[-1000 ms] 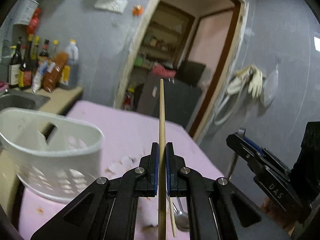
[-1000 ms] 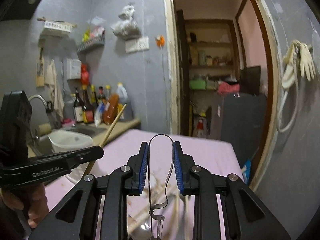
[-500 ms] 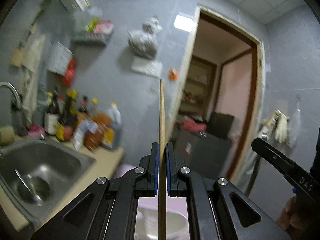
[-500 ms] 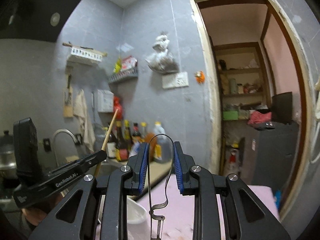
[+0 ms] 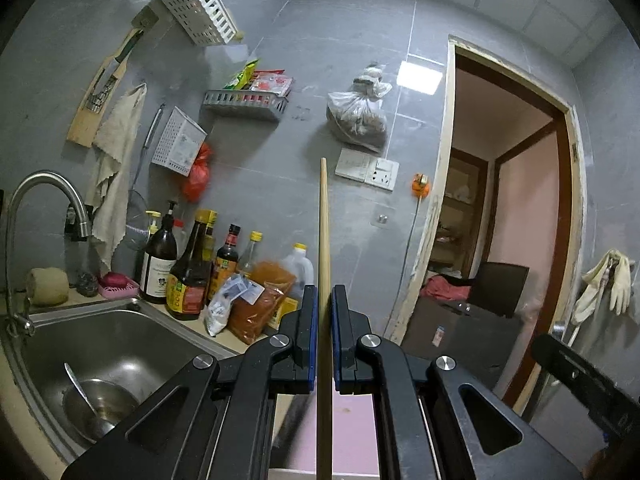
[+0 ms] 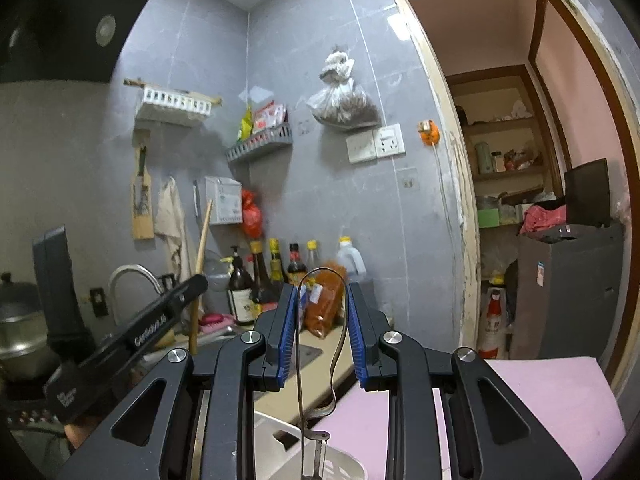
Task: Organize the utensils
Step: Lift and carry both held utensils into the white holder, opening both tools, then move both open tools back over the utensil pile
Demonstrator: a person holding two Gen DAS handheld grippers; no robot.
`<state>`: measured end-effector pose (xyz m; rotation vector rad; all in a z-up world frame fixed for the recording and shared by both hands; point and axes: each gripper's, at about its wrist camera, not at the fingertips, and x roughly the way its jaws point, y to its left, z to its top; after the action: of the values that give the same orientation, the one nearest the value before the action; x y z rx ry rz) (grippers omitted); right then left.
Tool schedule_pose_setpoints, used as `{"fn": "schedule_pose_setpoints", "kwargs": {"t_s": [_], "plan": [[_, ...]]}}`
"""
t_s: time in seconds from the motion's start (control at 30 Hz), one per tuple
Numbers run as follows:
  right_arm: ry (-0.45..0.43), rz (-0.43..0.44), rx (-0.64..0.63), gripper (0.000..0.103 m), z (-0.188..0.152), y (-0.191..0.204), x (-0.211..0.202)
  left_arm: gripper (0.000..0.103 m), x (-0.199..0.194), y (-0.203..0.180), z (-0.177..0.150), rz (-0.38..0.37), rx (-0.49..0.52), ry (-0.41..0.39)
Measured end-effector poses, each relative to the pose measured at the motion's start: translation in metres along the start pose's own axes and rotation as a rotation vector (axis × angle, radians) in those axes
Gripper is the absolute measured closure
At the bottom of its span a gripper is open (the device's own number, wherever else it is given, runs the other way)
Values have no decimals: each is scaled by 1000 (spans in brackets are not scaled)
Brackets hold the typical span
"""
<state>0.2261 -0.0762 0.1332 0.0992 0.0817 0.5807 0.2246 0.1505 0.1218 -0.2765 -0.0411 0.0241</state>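
Transport step: left gripper (image 5: 323,336) pinches an upright wooden chopstick (image 5: 323,240), right gripper (image 6: 319,332) clamps a wire-handled peeler (image 6: 316,364); next, lower both into the white basket (image 6: 280,436) at lower centre.

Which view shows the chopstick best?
The left wrist view: the chopstick runs straight up between the left gripper's shut fingers, tip visible. The right wrist view shows only part of it, slanting past the left gripper by the tap.

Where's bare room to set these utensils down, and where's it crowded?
Free: the pink tabletop between the right hand-held gripper and the doorway. Crowded: the counter strip beside the sink, packed with bottles. The white basket sits just below.
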Motion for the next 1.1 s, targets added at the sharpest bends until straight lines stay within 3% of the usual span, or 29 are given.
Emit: {"fn": "schedule_pose_setpoints", "kwargs": {"t_s": [0.4,0.8,0.9,0.93,1.03,1.1], "plan": [[93,-87,-9,81,-51,-6,19,99,5,5,-50,24,-25,65],[157,-50,-6,81,-63,-4,18,98,-8,-1,-68,-14,9,237],[169,-40,5,74,-63,-6,16,97,-12,-2,-67,-35,3,269],[167,-34,9,70,-62,-6,14,95,-13,-2,-65,-40,6,272],[154,-22,13,69,-58,-7,6,72,-20,-5,-60,-54,-3,261],[144,-21,16,67,-54,-9,1,68,-25,-7,-54,-65,-18,247]]}}
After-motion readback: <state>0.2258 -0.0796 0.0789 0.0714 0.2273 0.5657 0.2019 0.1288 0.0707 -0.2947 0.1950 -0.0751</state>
